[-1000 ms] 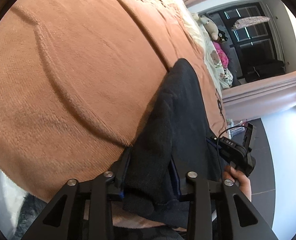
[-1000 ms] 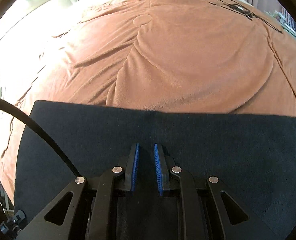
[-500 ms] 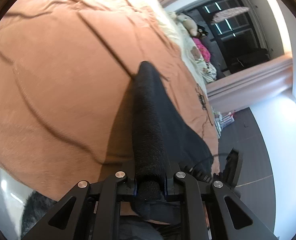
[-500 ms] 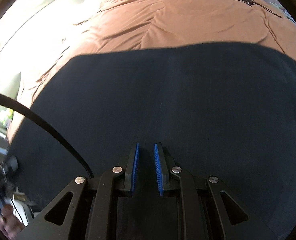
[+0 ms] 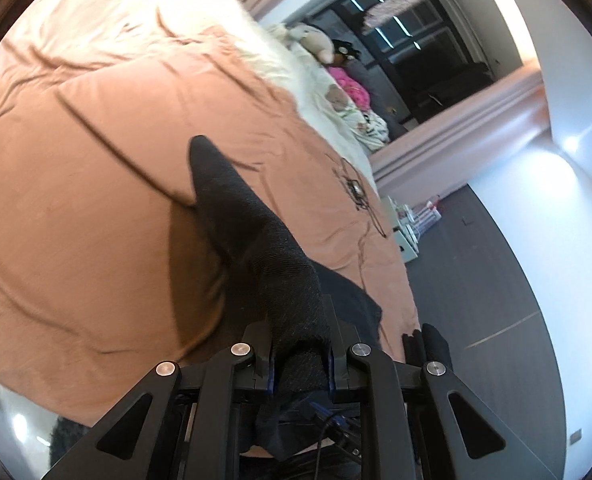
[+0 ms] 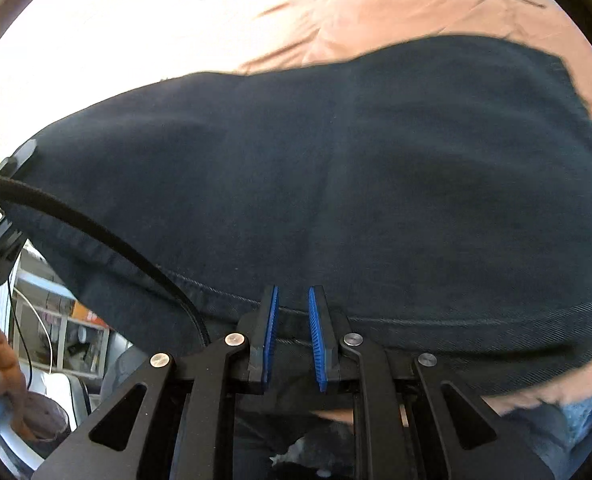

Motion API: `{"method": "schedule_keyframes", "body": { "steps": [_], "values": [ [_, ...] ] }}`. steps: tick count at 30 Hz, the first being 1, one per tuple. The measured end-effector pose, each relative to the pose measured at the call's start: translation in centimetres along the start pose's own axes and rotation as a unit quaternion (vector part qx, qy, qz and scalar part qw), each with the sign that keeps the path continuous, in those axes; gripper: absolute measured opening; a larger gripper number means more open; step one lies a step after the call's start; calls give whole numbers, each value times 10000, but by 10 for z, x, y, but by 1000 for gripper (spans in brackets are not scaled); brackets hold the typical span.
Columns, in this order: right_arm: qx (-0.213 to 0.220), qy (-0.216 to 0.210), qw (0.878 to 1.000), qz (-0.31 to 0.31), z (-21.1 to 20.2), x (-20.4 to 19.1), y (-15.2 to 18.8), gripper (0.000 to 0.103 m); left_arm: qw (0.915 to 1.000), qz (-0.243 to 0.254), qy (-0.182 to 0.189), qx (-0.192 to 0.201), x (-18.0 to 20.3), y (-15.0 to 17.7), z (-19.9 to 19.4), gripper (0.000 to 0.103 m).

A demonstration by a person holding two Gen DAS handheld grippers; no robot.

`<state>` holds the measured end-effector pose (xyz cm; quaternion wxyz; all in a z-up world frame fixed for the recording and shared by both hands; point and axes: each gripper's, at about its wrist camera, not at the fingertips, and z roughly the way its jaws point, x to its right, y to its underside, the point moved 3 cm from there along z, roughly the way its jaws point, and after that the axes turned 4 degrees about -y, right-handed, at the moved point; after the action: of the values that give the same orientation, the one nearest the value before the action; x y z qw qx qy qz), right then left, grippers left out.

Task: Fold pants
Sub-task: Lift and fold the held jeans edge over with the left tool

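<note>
Dark navy, coarse-woven cotton pants (image 6: 336, 184), lifted off the bed. Bunched into a thick ridge in the left wrist view (image 5: 279, 264), spread as a broad taut sheet in the right, stitched hem nearest the camera.

Black tongs (image 6: 291, 322) (silver screws), blue pads (image 6: 271, 320)

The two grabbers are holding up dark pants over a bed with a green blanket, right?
Almost. The blanket is orange-brown, not green; the left wrist view shows it under the lifted cloth. The rest holds: the left gripper and the right gripper both have their jaws pinched on the dark pants, held above the bed.
</note>
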<state>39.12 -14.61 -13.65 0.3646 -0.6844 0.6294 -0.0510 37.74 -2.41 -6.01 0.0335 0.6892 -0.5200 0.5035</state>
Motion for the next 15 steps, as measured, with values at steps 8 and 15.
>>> {"method": "schedule_keyframes", "body": {
  "steps": [8, 15],
  "values": [
    [628, 137, 9975, 284, -66, 47, 5, 22, 9986, 503, 136, -80, 57, 0, 19, 18],
    [1106, 445, 9914, 544, -112, 90, 19, 54, 9941, 1017, 267, -281, 117, 6, 52, 18]
  ]
}}
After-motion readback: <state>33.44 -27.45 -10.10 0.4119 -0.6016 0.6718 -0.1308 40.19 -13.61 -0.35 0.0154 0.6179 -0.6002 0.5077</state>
